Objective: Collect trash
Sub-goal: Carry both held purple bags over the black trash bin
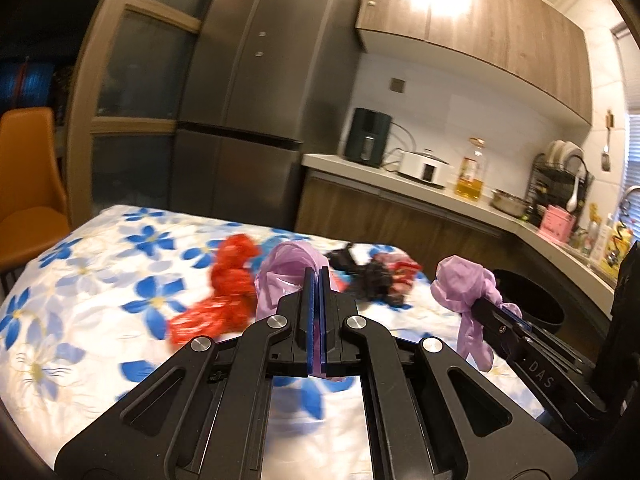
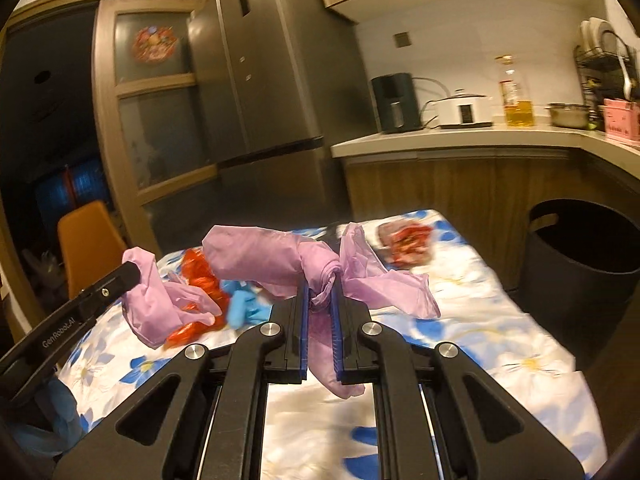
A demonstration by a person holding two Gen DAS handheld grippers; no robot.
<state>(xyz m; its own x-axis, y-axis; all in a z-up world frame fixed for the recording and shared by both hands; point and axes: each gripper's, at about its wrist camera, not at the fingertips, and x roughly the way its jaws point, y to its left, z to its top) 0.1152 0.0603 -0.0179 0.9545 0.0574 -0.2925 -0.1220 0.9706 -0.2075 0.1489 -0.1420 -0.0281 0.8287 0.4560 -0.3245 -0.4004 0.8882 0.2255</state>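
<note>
My left gripper is shut on a crumpled purple plastic bag, held above the flowered table. My right gripper is shut on a second purple bag, also lifted; it shows at the right of the left wrist view. The left gripper and its bag show at the left of the right wrist view. On the table lie a red plastic wrapper, a black crumpled piece, a red-patterned wrapper and a blue scrap. A dark round bin stands right of the table.
The table has a white cloth with blue flowers. An orange chair stands at the left. A grey fridge and a kitchen counter with appliances, an oil bottle and a dish rack lie behind.
</note>
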